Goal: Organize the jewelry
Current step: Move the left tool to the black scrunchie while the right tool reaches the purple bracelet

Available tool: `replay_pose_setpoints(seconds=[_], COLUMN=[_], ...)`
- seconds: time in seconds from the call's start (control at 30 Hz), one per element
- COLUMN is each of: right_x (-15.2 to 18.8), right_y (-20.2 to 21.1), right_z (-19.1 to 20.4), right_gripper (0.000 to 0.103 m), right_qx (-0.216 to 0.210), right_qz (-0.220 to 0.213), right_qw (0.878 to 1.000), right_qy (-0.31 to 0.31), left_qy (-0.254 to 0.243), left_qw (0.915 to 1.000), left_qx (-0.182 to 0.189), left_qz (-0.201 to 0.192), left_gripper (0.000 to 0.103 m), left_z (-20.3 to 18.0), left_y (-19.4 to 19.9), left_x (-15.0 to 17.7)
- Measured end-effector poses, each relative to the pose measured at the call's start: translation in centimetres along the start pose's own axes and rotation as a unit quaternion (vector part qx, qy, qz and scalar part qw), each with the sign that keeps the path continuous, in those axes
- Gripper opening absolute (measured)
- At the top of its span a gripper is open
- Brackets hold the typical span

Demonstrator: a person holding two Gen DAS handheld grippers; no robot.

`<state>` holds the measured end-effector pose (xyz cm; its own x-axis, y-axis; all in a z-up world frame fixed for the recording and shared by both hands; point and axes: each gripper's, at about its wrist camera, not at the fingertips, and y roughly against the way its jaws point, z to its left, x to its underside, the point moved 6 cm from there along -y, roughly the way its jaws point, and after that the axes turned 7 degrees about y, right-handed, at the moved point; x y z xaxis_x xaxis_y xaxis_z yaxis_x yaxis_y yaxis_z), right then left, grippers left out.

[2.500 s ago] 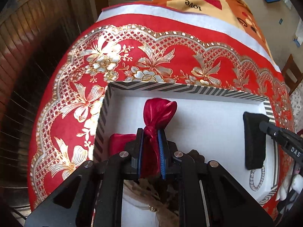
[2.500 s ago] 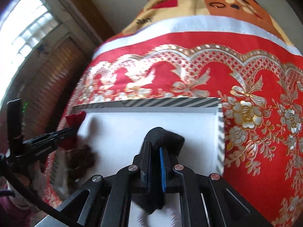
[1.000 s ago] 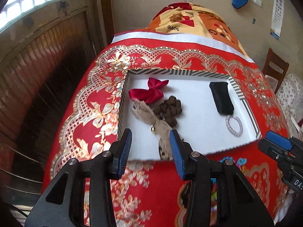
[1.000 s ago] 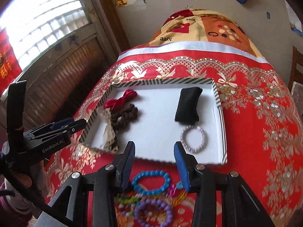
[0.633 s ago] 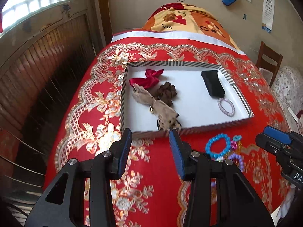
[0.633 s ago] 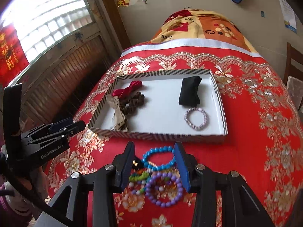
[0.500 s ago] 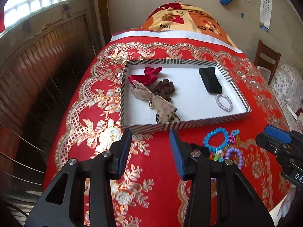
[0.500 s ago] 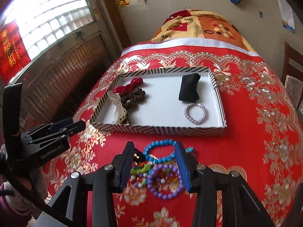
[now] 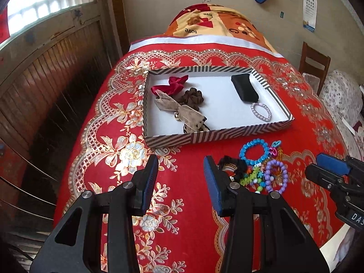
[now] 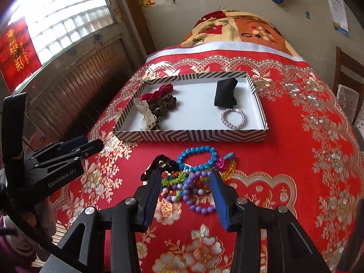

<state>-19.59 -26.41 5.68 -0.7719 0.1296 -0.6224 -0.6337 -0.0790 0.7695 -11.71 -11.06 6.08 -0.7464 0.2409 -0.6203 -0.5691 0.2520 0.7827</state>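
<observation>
A striped box [image 9: 241, 133] [image 10: 191, 135] on the red cloth holds a red bow [image 9: 173, 85], a brown scrunchie [image 9: 191, 95], a beige bow [image 9: 182, 111], a black pouch [image 9: 244, 88] [image 10: 226, 92] and a pale beaded bracelet [image 9: 261, 112] [image 10: 233, 116]. In front of the box lies a heap of bracelets: a blue one [image 9: 253, 151] [image 10: 198, 157], a purple one [image 9: 276, 176] [image 10: 200, 191], green beads [image 10: 173, 178] and a black band [image 10: 159, 162]. My left gripper [image 9: 180, 175] is open and empty, left of the heap. My right gripper [image 10: 185, 192] is open and empty, above the heap.
The red and gold cloth [image 9: 113, 136] covers a rounded table that drops off at the left towards a wooden wall [image 9: 45, 79]. A folded patterned blanket [image 9: 211, 26] lies at the far end. A wooden chair [image 9: 314, 66] stands at the right.
Both grippers let go of the red bow and the black pouch in the box, opened, and pulled back towards me. The bracelet heap has come into view.
</observation>
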Motion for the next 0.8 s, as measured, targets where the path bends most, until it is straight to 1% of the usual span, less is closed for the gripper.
replay_pose_setpoints(seconds=[0.37, 0.6, 0.7, 0.8], right_x=[1.7, 2.9, 3.8, 4.3], right_y=[-0.2, -0.7, -1.5, -2.3], right_z=[-0.5, -1.8, -2.8, -3.7], right_gripper=[0.042, 0.043, 0.042, 0.042], right_qx=[0.0, 0.005, 0.006, 0.006], right_qz=[0.015, 0.029, 0.042, 0.048], right_qw=[1.0, 0.999, 0.999, 0.998], right_qy=[-0.007, -0.014, -0.023, -0.028], left_qy=[-0.008, -0.006, 0.002, 0.017], left_qw=[0.9999, 0.9997, 0.999, 0.9968], left_qx=[-0.001, 0.008, 0.02, 0.045], left_qz=[0.007, 0.023, 0.039, 0.064], left_gripper=[0.041, 0.041, 0.041, 0.041], left_z=[-0.6, -0.8, -0.7, -0.7], left_y=[-0.2, -0.9, -1.5, -2.4], left_x=[0.7, 1.2, 1.6, 2.1])
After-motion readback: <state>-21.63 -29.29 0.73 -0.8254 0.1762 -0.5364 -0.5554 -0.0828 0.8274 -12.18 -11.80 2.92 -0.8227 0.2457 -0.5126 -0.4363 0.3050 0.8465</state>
